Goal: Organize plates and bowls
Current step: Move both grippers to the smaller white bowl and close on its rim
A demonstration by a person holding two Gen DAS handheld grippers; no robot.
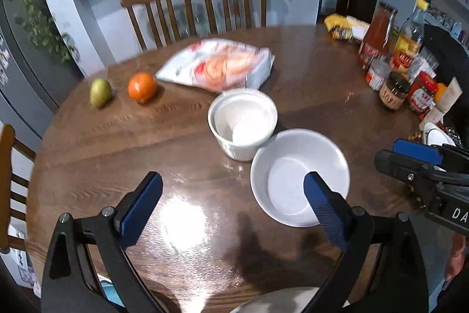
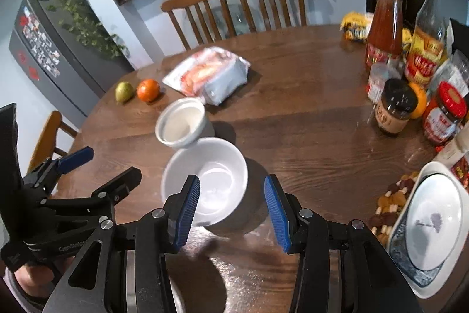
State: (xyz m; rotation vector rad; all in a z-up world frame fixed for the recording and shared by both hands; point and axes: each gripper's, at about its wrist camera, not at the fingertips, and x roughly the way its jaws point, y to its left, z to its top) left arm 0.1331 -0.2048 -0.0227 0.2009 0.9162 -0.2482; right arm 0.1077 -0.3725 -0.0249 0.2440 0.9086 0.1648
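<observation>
**Two grippers above white bowls, round wooden table**

Left gripper (image 1: 233,188): angled down, jaws spread wide, empty. Right gripper (image 2: 231,195): angled down, half open, holding nothing. Shallow white bowl (image 2: 205,181), glossy ceramic, lower centre. Nested white bowls (image 2: 183,123) touching it behind. Blue-patterned plate (image 2: 433,222), lower right. Jar labels unreadable.

On the table (image 1: 88,166), the deep bowl (image 1: 242,123) sits at frame centre, touching the shallow bowl (image 1: 299,176) to its lower right. The packet (image 1: 218,65) lies behind; the orange (image 1: 142,87) and pear (image 1: 100,92) sit left.
</observation>
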